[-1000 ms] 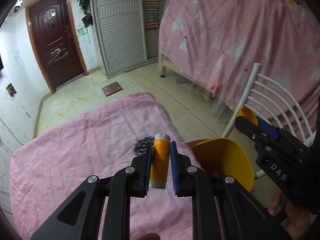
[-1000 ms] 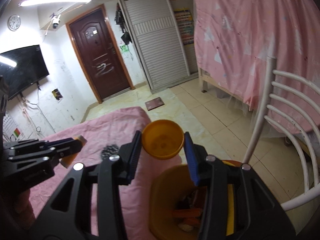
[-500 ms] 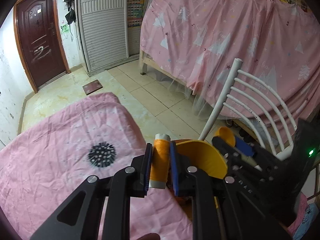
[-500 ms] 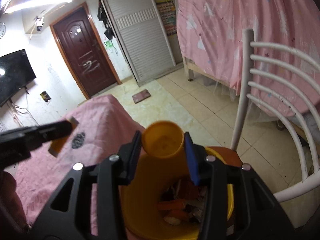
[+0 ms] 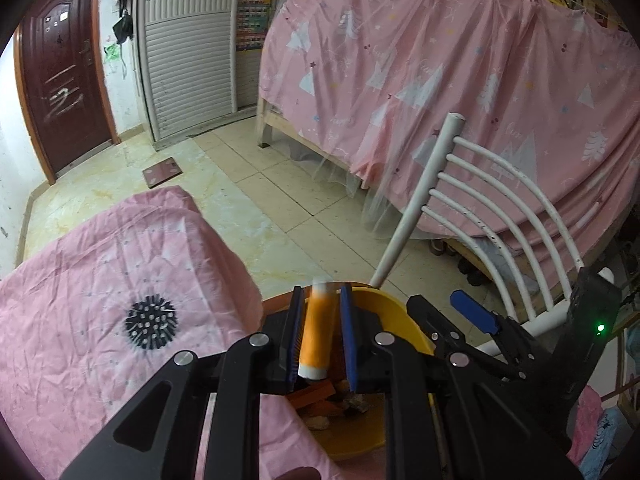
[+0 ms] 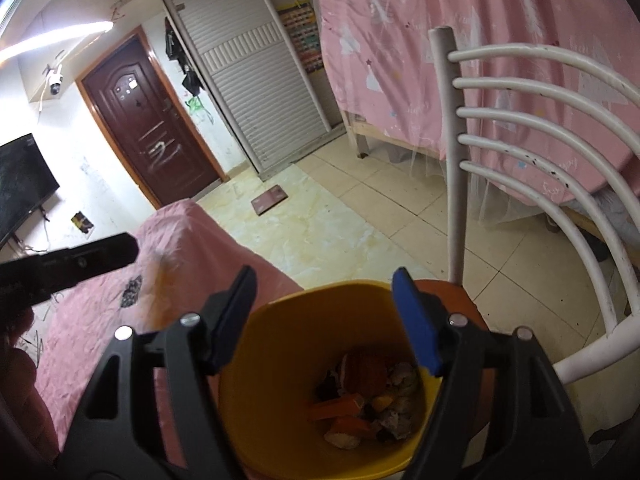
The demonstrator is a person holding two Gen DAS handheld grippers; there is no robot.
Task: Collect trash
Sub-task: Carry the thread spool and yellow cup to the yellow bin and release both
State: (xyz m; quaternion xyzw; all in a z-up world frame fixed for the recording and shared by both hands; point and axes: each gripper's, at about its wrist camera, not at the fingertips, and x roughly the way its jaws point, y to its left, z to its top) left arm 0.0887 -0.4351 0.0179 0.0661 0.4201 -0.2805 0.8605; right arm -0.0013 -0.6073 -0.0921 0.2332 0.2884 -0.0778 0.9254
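Note:
An orange thread spool (image 5: 318, 332) with white ends sits between the blue pads of my left gripper (image 5: 322, 289). Its top is blurred, and the jaws are just starting to open. The spool hangs over the near rim of the yellow bin (image 5: 400, 318). My right gripper (image 6: 324, 280) is above the bin (image 6: 280, 344) with its jaws opening and nothing between them. In the left wrist view the right gripper (image 5: 444, 310) is beside the spool on the right. An orange cup (image 6: 364, 372) lies on the scraps inside the bin.
The bin stands on a brown chair seat (image 6: 452, 292) with a white barred back (image 6: 520, 112). To the left is a table under pink cloth (image 5: 100, 280) with a black spiky item (image 5: 150, 322) on it. Pink bed curtains (image 5: 460, 80) hang behind, and tiled floor (image 6: 360, 208) lies beyond.
The right jaws spread and the orange cup left them; it now lies in the bin. Both grippers came lower and closer to the bin, the left one still carrying the spool.

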